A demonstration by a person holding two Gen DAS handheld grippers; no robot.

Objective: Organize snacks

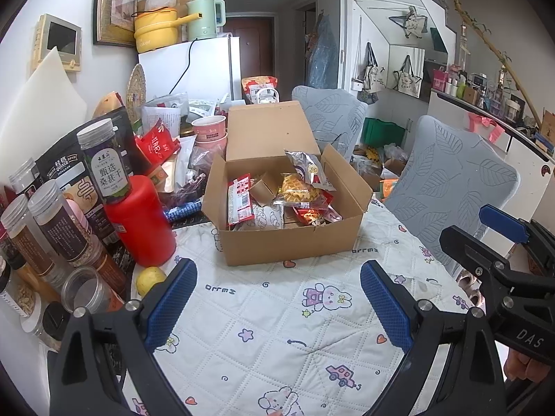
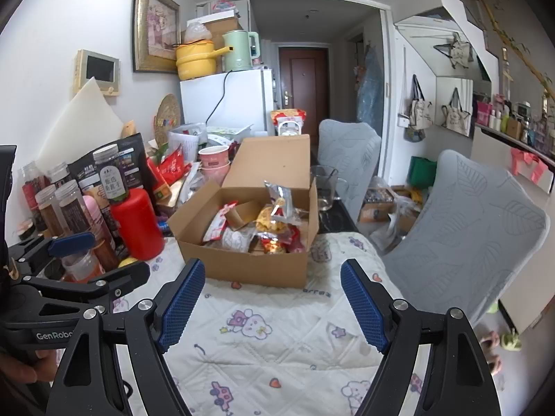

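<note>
Snacks [image 1: 277, 197] sit heaped inside an open cardboard box [image 1: 288, 242] at the middle of both frames, beyond and above the tips of both tongs and well apart from them. In the left wrist view the left gripper [image 1: 277, 306] fills the bottom of the frame, jaws spread wide with nothing between them; the right gripper [image 2: 274, 303] looks the same in its own view, wide apart and empty over the quilted tablecloth [image 1: 277, 329]. Only bare cloth lies between the tongs and the box. At frame left a red canister [image 1: 142, 222] with a jar [image 1: 104, 166] on top stands just beside the box, among more jars, and a yellow fruit [image 1: 150, 279] lies near the left pad. Grey chairs [image 1: 451, 187] stand at the right. The packets are red, silver and clear wrappers, one showing a golden waffle [image 1: 296, 189], and the box flap [image 1: 270, 128] stands upright behind them.
</note>
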